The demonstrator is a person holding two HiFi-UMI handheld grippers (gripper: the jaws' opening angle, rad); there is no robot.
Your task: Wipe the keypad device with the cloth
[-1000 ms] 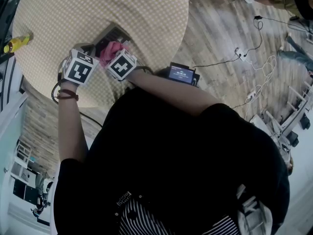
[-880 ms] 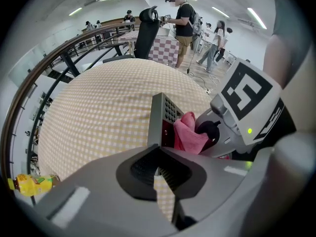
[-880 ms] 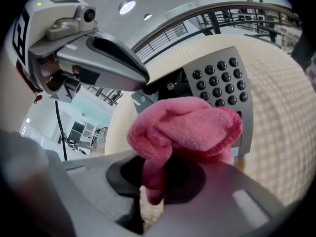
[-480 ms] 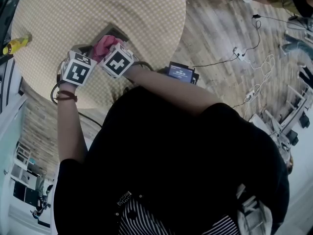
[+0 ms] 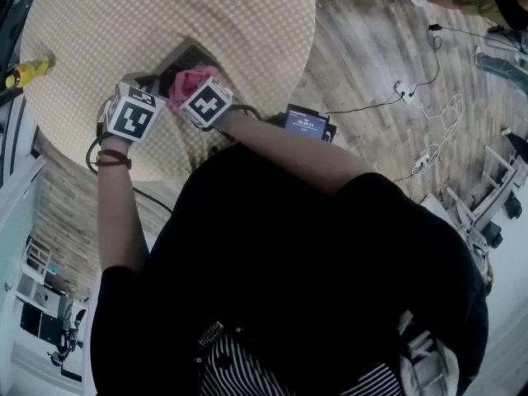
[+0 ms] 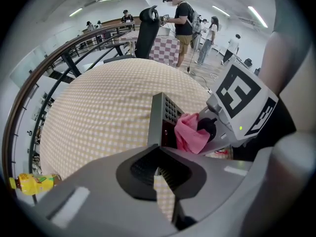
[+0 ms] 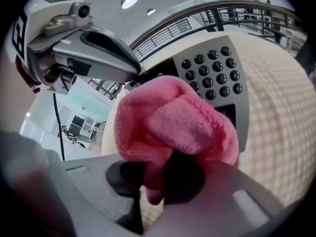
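Note:
A grey keypad device [image 5: 183, 56] with dark round buttons lies on the round checked table [image 5: 124, 23]. My left gripper [image 5: 151, 87] is at its near left end; in the left gripper view the jaws [image 6: 159, 156] close on the device's near corner [image 6: 157, 125]. My right gripper [image 5: 192, 89] is shut on a bunched pink cloth [image 5: 189, 81] and presses it onto the device's near part. In the right gripper view the pink cloth [image 7: 173, 125] fills the jaws [image 7: 163, 174] and covers the device [image 7: 217, 78] below its buttons. The cloth [image 6: 190, 132] also shows in the left gripper view.
A yellow bottle [image 5: 25, 73] lies at the table's left edge, also seen in the left gripper view [image 6: 32, 184]. A dark box with a lit screen [image 5: 307, 124] and cables [image 5: 412, 89] are on the wooden floor to the right. People [image 6: 180, 19] stand far off.
The right gripper slid the pink cloth up and left across the device, then back down to the right. The left gripper has stayed in place at the device's end.

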